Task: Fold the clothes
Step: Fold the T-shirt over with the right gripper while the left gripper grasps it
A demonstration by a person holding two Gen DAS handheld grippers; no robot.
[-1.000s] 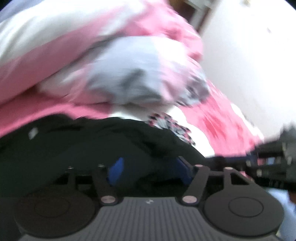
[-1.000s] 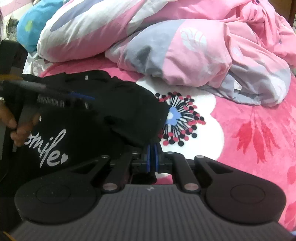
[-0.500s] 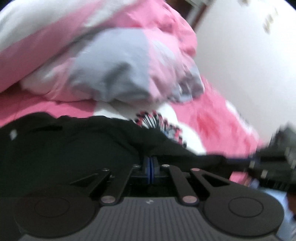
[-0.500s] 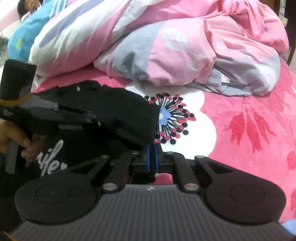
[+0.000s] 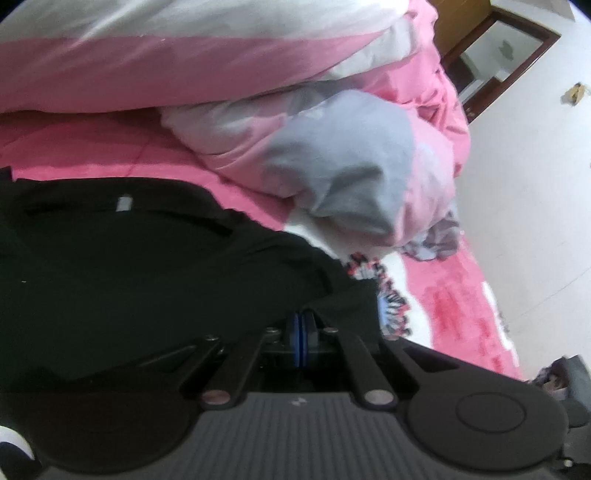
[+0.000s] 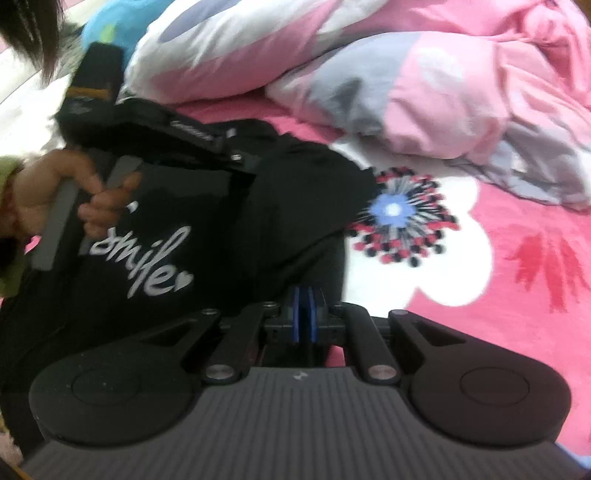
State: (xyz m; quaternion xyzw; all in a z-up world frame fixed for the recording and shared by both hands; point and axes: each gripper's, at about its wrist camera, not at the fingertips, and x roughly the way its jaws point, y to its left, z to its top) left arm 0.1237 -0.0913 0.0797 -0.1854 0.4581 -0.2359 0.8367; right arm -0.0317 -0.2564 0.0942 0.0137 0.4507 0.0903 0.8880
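A black T-shirt (image 5: 147,288) (image 6: 221,206) with a white "smile" print lies on the pink flowered bed sheet (image 6: 517,277). In the left wrist view my left gripper (image 5: 302,325) is shut, its blue pads pinching a raised fold of the shirt near its right edge. The right wrist view shows that left gripper (image 6: 245,166) reaching in from the left over the shirt's upper part, held by a person's hand (image 6: 55,184). My right gripper (image 6: 303,306) is shut on the shirt's near edge, with black cloth between its blue pads.
A bunched pink, white and grey duvet (image 6: 406,92) (image 5: 332,166) lies just behind the shirt. A blue pillow (image 6: 122,18) sits at the back left. A white wall (image 5: 535,184) and a doorway (image 5: 498,55) stand beyond the bed's right side.
My left gripper went from open to shut on the shirt's cloth, then rolled and shifted sideways. My right gripper kept its grip and moved a little.
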